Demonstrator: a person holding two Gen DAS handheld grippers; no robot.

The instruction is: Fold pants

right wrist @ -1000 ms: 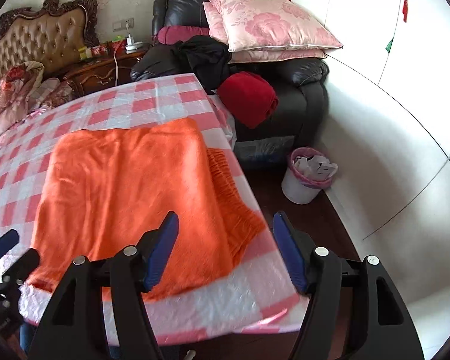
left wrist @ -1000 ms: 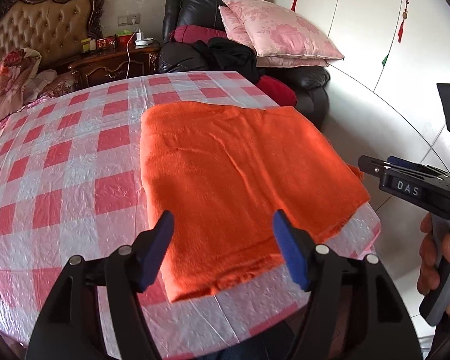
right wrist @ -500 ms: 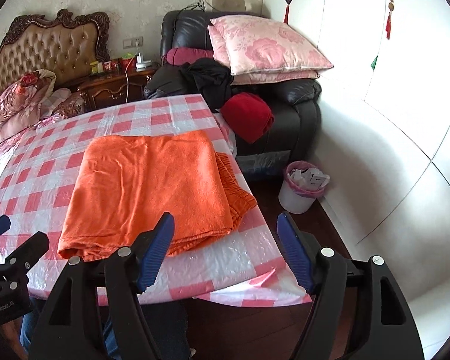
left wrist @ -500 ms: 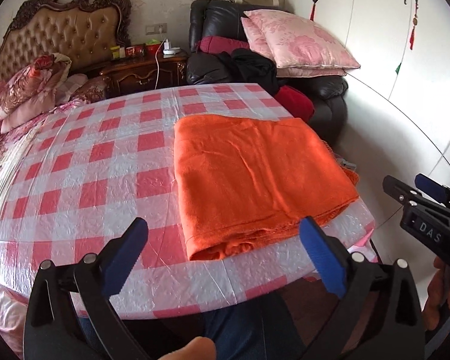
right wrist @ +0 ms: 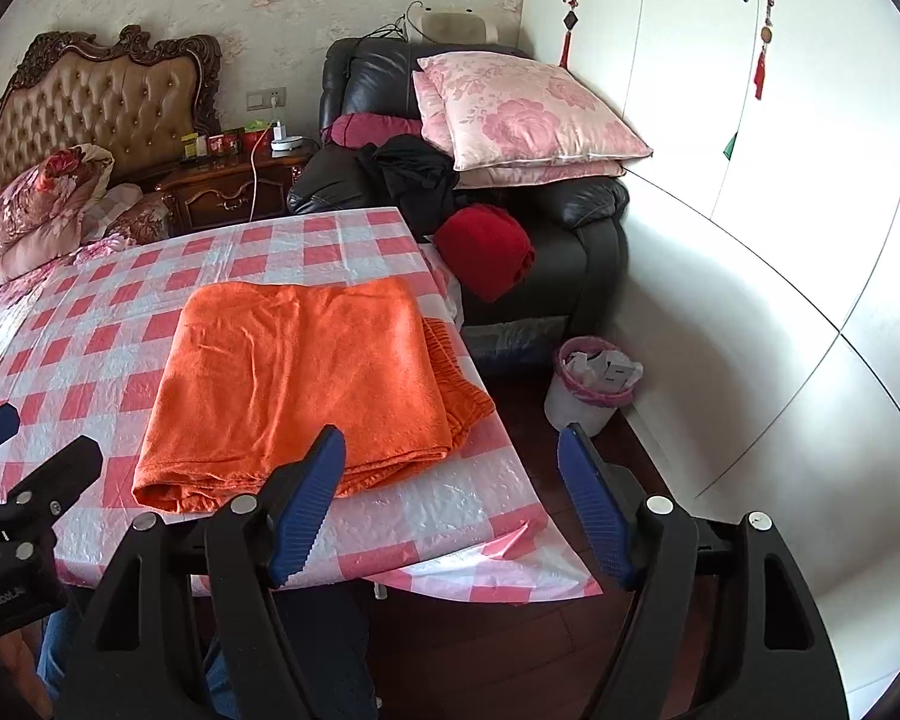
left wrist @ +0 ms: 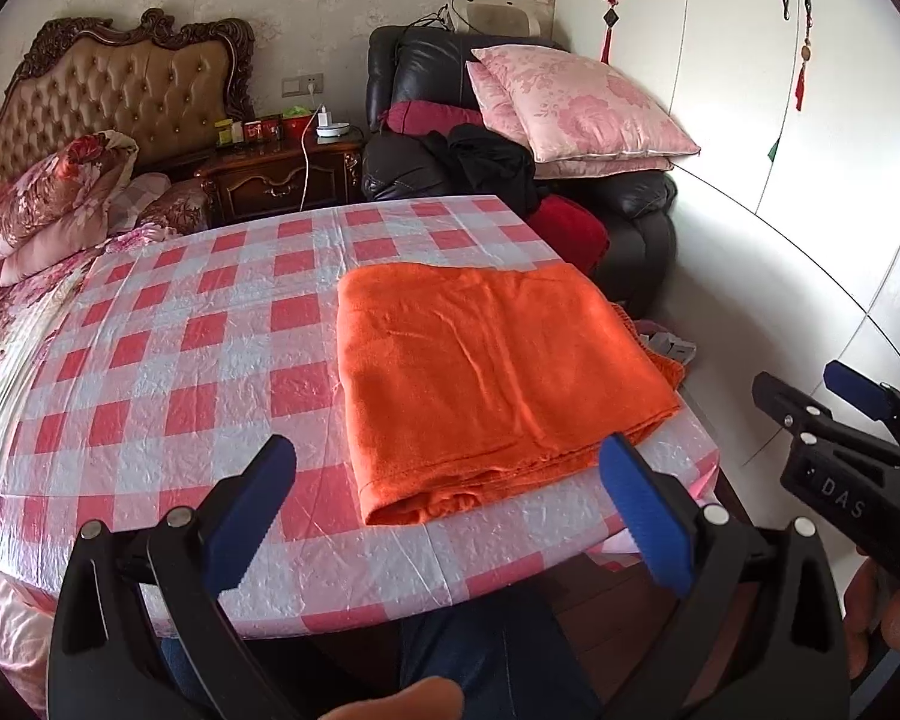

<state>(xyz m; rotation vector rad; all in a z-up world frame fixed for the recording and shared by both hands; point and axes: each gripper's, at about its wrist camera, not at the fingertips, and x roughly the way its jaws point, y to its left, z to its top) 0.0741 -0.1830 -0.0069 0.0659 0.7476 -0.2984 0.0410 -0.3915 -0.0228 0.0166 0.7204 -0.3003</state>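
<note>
The orange pants (left wrist: pixel 486 378) lie folded into a flat rectangle on the right part of the red-and-white checked table (left wrist: pixel 210 360), with the waistband edge hanging toward the table's right side. They also show in the right wrist view (right wrist: pixel 306 384). My left gripper (left wrist: pixel 450 510) is open and empty, held back above the table's near edge. My right gripper (right wrist: pixel 450 504) is open and empty, off the table's near right corner. The right gripper also shows in the left wrist view (left wrist: pixel 840 420).
A black armchair (right wrist: pixel 570 222) with pink pillows (right wrist: pixel 522 114) and a red cloth (right wrist: pixel 486 246) stands behind the table. A small waste bin (right wrist: pixel 591 384) sits on the floor at right. A bed (left wrist: pixel 24 228) and nightstand (left wrist: pixel 270 174) are at left. White wardrobe doors (right wrist: pixel 780 150) line the right.
Both grippers have pulled back and up from the pants, which now look smaller and farther. The left gripper's jaws have opened wider. The pants lie unmoved.
</note>
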